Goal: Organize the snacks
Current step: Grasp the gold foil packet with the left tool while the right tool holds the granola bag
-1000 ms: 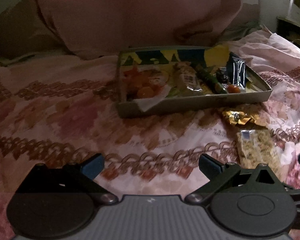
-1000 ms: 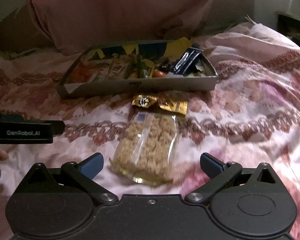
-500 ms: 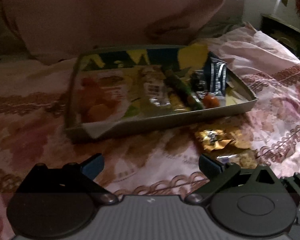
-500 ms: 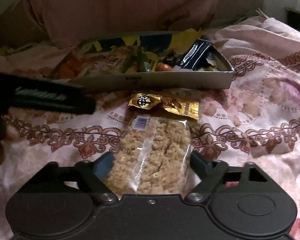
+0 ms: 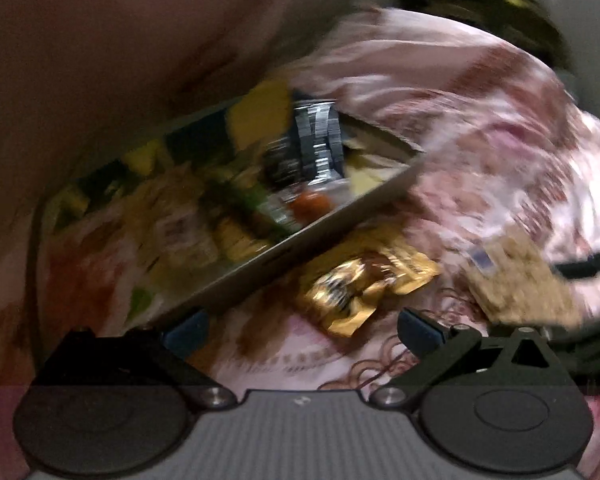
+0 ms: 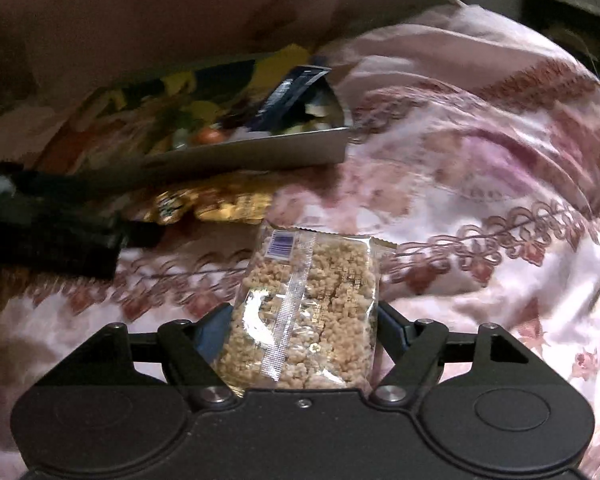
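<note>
Right wrist view: right hand-held gripper (image 6: 300,336) is clamped on a clear pack of puffed-grain snack (image 6: 306,312), blue pads pressing both long sides. Its jaws have just been closing, with the pack between them. The pack's near end sits deep in the jaws, the far end with the barcode label pointing away over the bed cover (image 6: 480,184). Cannot tell if the pack is off the cover or resting on it.

Just beyond the pack lies a gold wrapper (image 6: 216,204), on the cover and right beside the near wall of the tray (image 6: 260,152). The tray sits on the bed and holds several snacks, among them a dark blue packet (image 6: 288,96) leaning at its right end and something small and orange (image 6: 208,134). The rest is too blurred to name. A pink pillow (image 6: 180,8) is behind the tray.

The left hand-held gripper (image 6: 56,236) enters from the left edge, near the gold wrapper.

Left wrist view: heavy motion blur, scene tilted. Left hand-held gripper (image 5: 300,326) has its jaws spread, nothing between the pads. Gold wrapper (image 5: 368,284) lies just ahead of it, tray (image 5: 300,240) beyond to the left, grain pack (image 5: 520,280) at right.
</note>
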Motion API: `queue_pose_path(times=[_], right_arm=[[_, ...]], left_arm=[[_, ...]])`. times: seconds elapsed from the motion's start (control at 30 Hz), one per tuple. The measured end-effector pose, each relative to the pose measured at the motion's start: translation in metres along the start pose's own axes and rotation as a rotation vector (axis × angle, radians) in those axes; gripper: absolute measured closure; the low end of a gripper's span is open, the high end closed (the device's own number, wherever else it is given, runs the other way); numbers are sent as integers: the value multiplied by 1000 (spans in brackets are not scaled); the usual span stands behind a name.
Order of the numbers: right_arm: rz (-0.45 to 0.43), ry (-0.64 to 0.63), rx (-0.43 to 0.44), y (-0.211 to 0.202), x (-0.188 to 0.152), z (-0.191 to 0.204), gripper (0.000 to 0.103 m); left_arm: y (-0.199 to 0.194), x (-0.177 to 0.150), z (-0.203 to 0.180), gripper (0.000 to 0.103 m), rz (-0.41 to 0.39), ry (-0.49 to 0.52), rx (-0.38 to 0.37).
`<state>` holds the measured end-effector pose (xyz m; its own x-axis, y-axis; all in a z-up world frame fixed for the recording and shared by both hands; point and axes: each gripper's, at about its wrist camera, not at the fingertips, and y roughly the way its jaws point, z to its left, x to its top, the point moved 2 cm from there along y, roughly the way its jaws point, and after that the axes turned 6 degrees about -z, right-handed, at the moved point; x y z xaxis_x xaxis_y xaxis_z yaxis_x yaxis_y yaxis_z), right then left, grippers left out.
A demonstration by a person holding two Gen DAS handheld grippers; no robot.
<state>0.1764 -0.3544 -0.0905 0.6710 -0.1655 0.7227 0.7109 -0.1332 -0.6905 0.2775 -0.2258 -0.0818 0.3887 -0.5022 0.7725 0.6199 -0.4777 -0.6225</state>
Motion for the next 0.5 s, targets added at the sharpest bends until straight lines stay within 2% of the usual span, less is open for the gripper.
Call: queue_pose_path(times=[0.1,0.2,0.43,0.5], right_arm=[[7,17,6,2,4,-8,26],[19,16,19,3,4,-14,26],[36,-17,55,-2,7,-31,26],[43,3,66,-1,5,-38,26]], left_arm=[[5,5,-16,1,-15,113,-41],[12,12,-25,1,-19,172,-78],[32,16,-40,1,33,318,-175],[39,16,-41,1,61,323,-197]])
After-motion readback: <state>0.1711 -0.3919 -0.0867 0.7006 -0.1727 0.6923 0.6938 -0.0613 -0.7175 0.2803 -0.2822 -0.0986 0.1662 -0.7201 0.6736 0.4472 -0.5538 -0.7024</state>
